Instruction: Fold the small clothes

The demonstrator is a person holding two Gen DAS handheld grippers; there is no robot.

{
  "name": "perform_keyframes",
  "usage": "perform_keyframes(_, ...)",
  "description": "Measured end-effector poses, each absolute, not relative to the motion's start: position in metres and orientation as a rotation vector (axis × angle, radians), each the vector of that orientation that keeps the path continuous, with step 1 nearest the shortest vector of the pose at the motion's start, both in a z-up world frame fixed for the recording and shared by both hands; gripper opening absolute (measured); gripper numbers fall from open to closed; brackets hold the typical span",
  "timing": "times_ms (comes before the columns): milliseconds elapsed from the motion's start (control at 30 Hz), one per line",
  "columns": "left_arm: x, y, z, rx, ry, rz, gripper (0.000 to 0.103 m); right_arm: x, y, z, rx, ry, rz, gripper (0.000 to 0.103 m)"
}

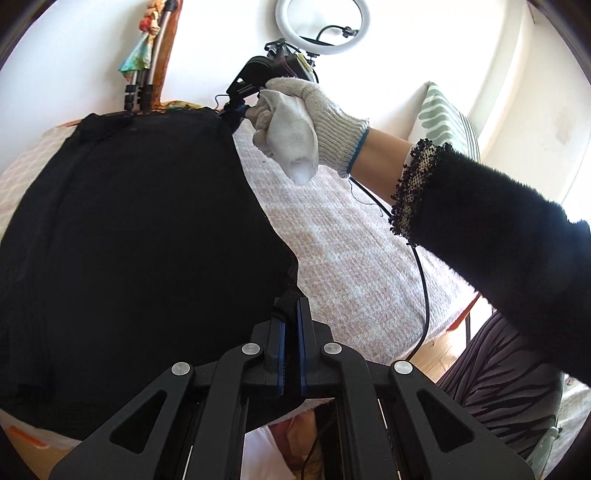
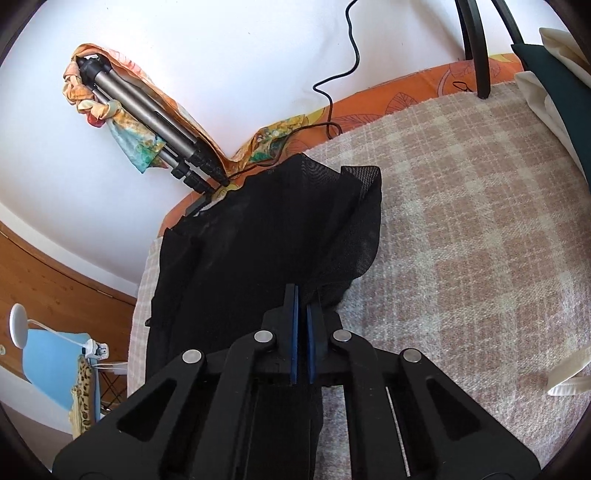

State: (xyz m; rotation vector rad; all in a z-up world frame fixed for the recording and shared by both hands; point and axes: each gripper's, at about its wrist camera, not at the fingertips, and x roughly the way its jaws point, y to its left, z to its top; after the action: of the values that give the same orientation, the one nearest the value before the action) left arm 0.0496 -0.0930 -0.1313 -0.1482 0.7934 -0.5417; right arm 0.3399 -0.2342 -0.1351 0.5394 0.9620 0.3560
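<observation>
Black linkage arms fill the bottom of both views, and both grippers are pinching the same black garment (image 1: pixel 140 236). On the left gripper (image 1: pixel 291 314) the blue-lined jaws are nearly closed with a bit of the garment's edge caught between them at the tips. Same deal with the right gripper (image 2: pixel 302 306): jaws narrow, clamped on a mesh-looking edge of the garment (image 2: pixel 266 236), and fabric hangs down behind the fingers toward the camera.

The garment itself is spread over a pinkish checked blanket (image 2: pixel 461 221) on the bed, stretching away from both grippers toward the wall. In the right view you can actually see the weave, sheer mesh with a folded-over flap at the far right corner. In the left view it's just a big dark mass, no texture at all.

Stuff only the left view shows: a gloved hand (image 1: pixel 314 110) wrapped around the other gripper's handle, with a black fuzzy sleeve (image 1: pixel 498 236), a ring light (image 1: pixel 322 24) up top, a black cable (image 1: pixel 421 273) trailing over the blanket and a green-striped pillow (image 1: pixel 447 118).

Right view only: a folded tripod (image 2: pixel 155 122) leaning on the wall with a colourful scarf (image 2: pixel 129 122) tied around it, an orange patterned sheet (image 2: pixel 388 99) along the bed edge, and a small white lamp (image 2: pixel 18 325) off to the lower left.
</observation>
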Motion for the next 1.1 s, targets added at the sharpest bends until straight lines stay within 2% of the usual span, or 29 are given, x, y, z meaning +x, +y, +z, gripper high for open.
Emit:
perform_keyframes(567, 0.039, -0.003, -0.133, -0.351, 0.743, -0.336, 0.003, 0.341, -0.114, -0.096, 0.276, 0.929, 0.431, 0.004)
perform_keyframes(900, 0.031, 0.008, -0.143, -0.326, 0.772, -0.307, 0.003, 0.342, -0.032, -0.122, 0.106, 0.971, 0.481, 0.004)
perform_keyframes(967, 0.033, 0.012, -0.144, -0.338, 0.794, -0.293, 0.006, 0.347, -0.032, -0.131, 0.131, 1.011, 0.489, 0.004)
perform_keyframes(1033, 0.032, 0.018, -0.142, -0.357, 0.816, -0.284, 0.015, 0.352, -0.038, -0.133, 0.182, 1.061, 0.524, 0.004)
perform_keyframes(1100, 0.029, 0.025, -0.133, -0.371, 0.803, -0.284, 0.015, 0.349, -0.052, -0.121, 0.245, 1.051, 0.579, 0.004)
